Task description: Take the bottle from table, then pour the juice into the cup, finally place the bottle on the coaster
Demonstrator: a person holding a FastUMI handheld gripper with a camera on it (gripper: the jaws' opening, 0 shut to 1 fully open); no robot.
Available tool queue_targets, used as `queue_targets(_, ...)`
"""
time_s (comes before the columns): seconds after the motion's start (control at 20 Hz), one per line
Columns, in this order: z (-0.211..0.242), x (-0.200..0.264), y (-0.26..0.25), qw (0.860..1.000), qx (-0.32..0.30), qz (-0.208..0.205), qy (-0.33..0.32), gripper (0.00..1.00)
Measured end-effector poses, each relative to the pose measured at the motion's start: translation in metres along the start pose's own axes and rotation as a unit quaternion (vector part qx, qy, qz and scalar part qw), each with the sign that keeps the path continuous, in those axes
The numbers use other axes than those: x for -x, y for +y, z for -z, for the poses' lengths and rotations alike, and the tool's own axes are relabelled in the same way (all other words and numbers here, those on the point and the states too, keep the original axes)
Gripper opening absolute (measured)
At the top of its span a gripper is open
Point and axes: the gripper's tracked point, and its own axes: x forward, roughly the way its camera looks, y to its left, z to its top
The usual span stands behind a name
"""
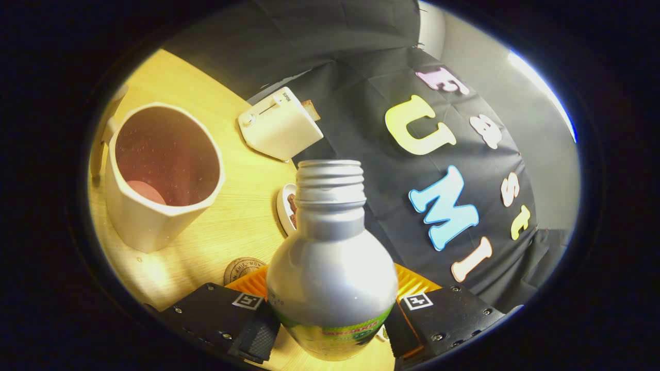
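A silver metal bottle (332,268) with a threaded open neck and a green label stands between my fingers, and my gripper (332,330) is shut on its lower body. The whole scene is tilted. A cream faceted cup (154,180) with a dark reddish inside stands on the wooden table to the left of the bottle's neck, apart from it. A round brown coaster (242,268) lies on the table just ahead of my left finger, partly hidden behind the bottle.
A white toaster (278,126) stands beyond the cup near the booth's black cloth wall. A small white dish (285,206) with something brown in it sits behind the bottle's neck. The wooden table (232,221) stretches between cup and bottle.
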Motion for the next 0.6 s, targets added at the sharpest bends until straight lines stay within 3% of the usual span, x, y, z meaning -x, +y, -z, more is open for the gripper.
queue_targets(0.6,-0.014,-0.007,-0.019,0.994,0.108,0.02,-0.026,0.83)
